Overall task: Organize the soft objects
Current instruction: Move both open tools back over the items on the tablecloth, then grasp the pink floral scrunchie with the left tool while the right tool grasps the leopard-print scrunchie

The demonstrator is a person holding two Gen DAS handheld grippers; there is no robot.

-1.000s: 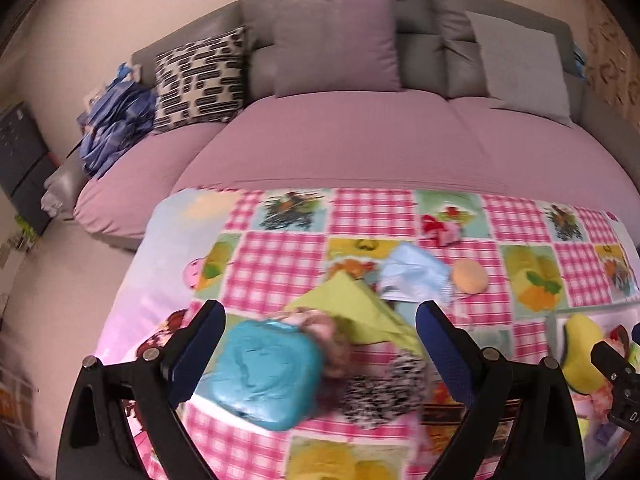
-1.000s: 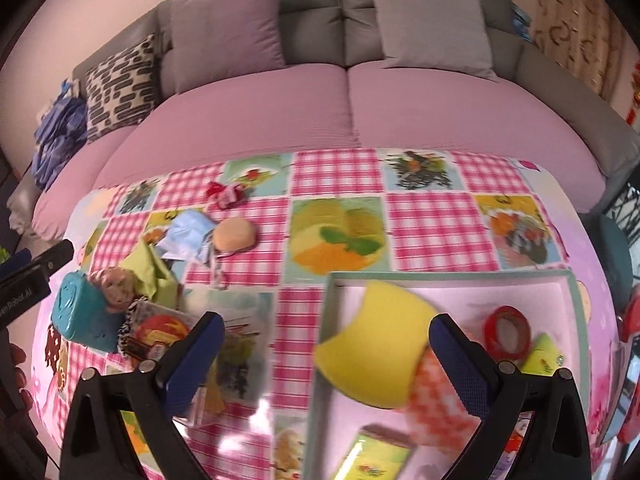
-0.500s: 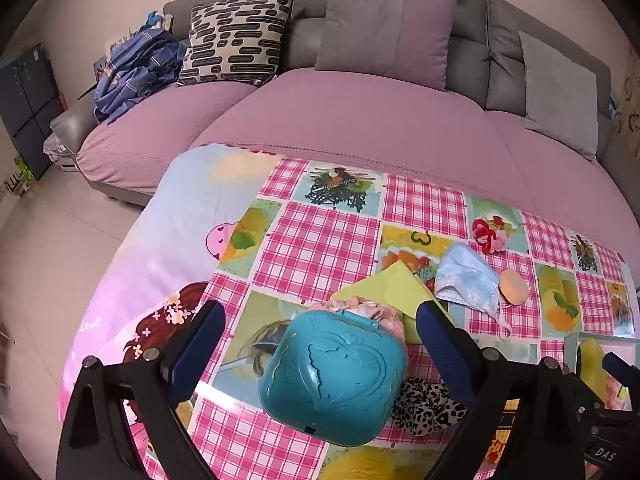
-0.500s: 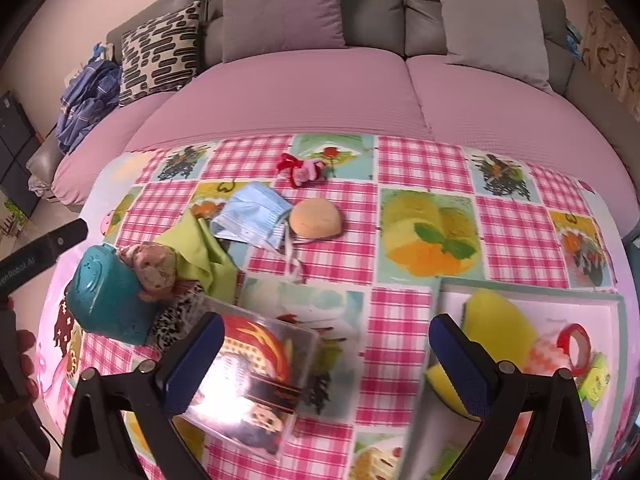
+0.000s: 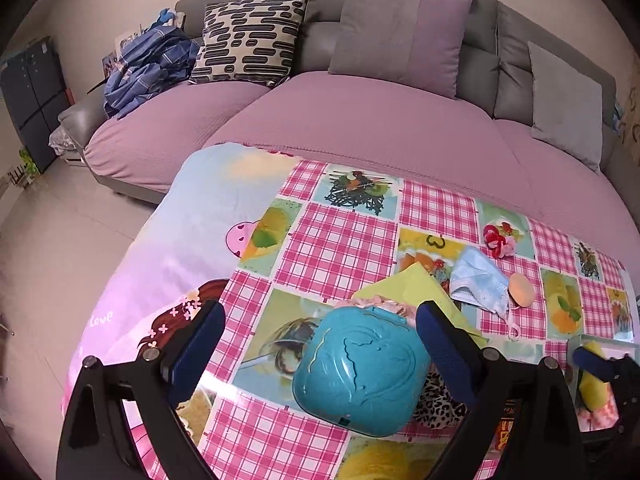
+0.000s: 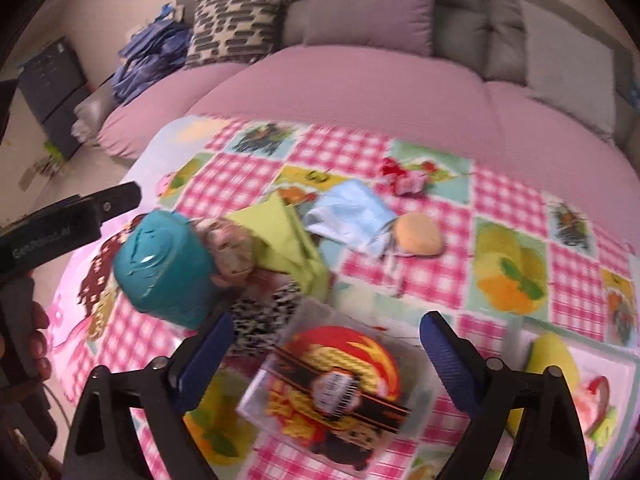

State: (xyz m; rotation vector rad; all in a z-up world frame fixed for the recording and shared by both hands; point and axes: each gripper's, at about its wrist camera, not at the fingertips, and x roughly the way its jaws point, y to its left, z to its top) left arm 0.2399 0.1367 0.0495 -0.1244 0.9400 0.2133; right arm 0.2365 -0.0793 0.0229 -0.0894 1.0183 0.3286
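Note:
A heap of soft things lies on the checked tablecloth (image 5: 344, 240): a yellow-green cloth (image 5: 416, 284), a blue face mask (image 5: 480, 284), an orange puff (image 5: 520, 290), a red-pink hair tie (image 5: 498, 236), a leopard-print cloth (image 5: 436, 404) and a beige frilly piece (image 6: 232, 248). My left gripper (image 5: 320, 344) is open and empty, its fingers on either side of a teal box (image 5: 360, 372). My right gripper (image 6: 324, 348) is open and empty above a clear plastic case (image 6: 340, 388) with a red-yellow picture. The teal box (image 6: 164, 268) also shows in the right wrist view.
A tray (image 6: 600, 360) at the right holds a yellow sponge (image 6: 552, 356) and other items. A purple sofa (image 5: 360, 128) with cushions stands behind the table. Blue clothes (image 5: 148, 68) lie on its left end. The floor (image 5: 52, 220) drops off at the left.
Both grippers have swung left. The right gripper left the tray and now hangs over the clear case. The left gripper has drawn closer to the teal box.

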